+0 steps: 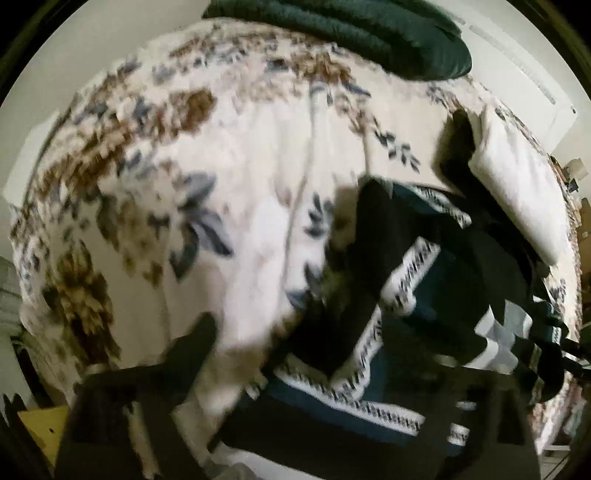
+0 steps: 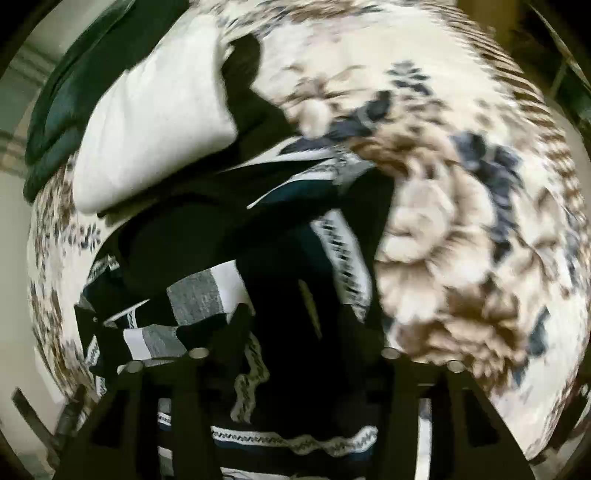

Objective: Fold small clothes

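A dark garment with white patterned bands lies crumpled on a floral bedspread; it also shows in the right wrist view. My left gripper is low over its left edge; one dark finger shows over the bedspread, the other is lost against the dark cloth. My right gripper sits over the garment with its fingers apart and dark cloth between them. Both views are blurred.
A white folded cloth lies beyond the garment, also in the right wrist view. A dark green blanket lies at the far edge of the bed. A yellow object sits at lower left.
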{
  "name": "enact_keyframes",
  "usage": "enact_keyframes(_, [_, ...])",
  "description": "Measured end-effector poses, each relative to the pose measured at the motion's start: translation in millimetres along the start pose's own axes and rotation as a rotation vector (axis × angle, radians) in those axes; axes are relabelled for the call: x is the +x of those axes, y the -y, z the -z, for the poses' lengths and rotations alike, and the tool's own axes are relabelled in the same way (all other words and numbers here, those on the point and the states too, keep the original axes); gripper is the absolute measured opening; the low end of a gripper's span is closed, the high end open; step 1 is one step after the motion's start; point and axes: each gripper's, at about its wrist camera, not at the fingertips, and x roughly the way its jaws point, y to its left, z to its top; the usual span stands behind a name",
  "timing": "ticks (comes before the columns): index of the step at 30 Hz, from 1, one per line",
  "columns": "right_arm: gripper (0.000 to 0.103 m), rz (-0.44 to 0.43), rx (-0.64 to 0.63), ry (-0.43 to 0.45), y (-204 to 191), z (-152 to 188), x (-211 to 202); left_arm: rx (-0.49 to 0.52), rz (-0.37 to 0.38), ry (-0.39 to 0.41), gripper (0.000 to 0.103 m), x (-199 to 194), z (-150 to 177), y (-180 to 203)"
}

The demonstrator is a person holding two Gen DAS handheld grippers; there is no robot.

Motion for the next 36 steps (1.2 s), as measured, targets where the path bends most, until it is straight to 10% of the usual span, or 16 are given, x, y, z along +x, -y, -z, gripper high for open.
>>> enact_keyframes(2, [0.05, -0.004, -0.015, -0.05, -3.3, -2.9, 19.5, 0.015, -0.029, 0.035, 0.095, -0.5, -6.4, 0.5])
enact_keyframes(4, [0.003, 0.01, -0.046, -0.048, -8.9, -3.1, 24.0, 0.025, -0.055, 0.053, 0.095, 0.7, -12.0, 1.9])
enact_keyframes(10, [0.003, 0.049, 0.049, 0.176, 15.8, -12.2, -34.7, 0.026, -0.043, 0.067, 0.095, 3.0, -23.8, 5.6])
enact_keyframes(15, [0.019, -0.007, 0.139, 0.016, 47.7, -27.2, -14.4, 0.004, -0.034, 0.036, 0.095, 14.5, -27.0, 9.3])
enact_keyframes(18, [0.041, -0.062, 0.197, 0.061, 60.1, -14.8, -29.4, 0.004, -0.033, 0.016, 0.095, 19.7, -27.7, 11.3])
enact_keyframes(21, [0.041, -0.139, 0.287, 0.066, 79.3, 4.7, -36.4, -0.001, -0.007, -0.024, 0.095, 24.1, -24.4, 11.3])
enact_keyframes(33, [0.041, -0.348, 0.453, 0.04, 104.5, 43.6, 3.6, -0.274, 0.343, -0.228, 0.093, 39.6, 29.9, 8.1])
enact_keyframes(35, [0.037, -0.361, 0.476, 0.073, 102.6, 41.9, 5.1, -0.314, 0.402, -0.206, 0.077, 48.8, 27.0, 14.0])
enact_keyframes(36, [0.016, -0.355, 0.487, 0.085, 101.8, 41.1, 4.3, -0.32, 0.411, -0.207, 0.048, 52.6, 25.0, 16.2])
